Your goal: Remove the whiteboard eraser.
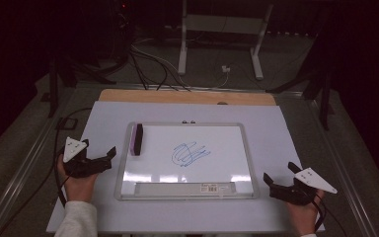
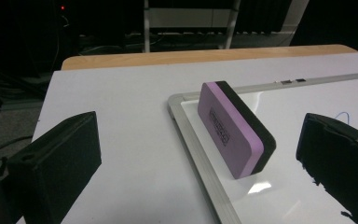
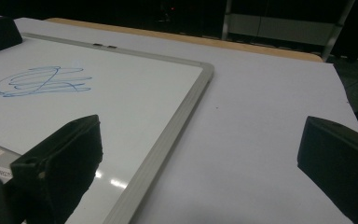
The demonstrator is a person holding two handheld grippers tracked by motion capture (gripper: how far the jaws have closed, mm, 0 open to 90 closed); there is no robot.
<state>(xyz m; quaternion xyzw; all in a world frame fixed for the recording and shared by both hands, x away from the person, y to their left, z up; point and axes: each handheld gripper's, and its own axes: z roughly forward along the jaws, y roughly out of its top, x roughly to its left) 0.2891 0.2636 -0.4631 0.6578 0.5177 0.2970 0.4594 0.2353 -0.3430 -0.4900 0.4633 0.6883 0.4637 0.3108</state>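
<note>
Jaws spread on both grippers; purple foam-block eraser (image 2: 235, 129) on glossy whiteboard (image 1: 187, 197).

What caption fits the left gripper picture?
Open left gripper faces a purple eraser on the whiteboard.

Dim room. Grey carpeted floor (image 1: 29, 128) surrounds the white table (image 1: 276, 133), whose wooden far edge (image 1: 187, 97) lies ahead of both grippers. Beyond it, a white metal stand (image 1: 222, 29) and loose cables (image 1: 148, 64) on the floor; darkness behind.
</note>
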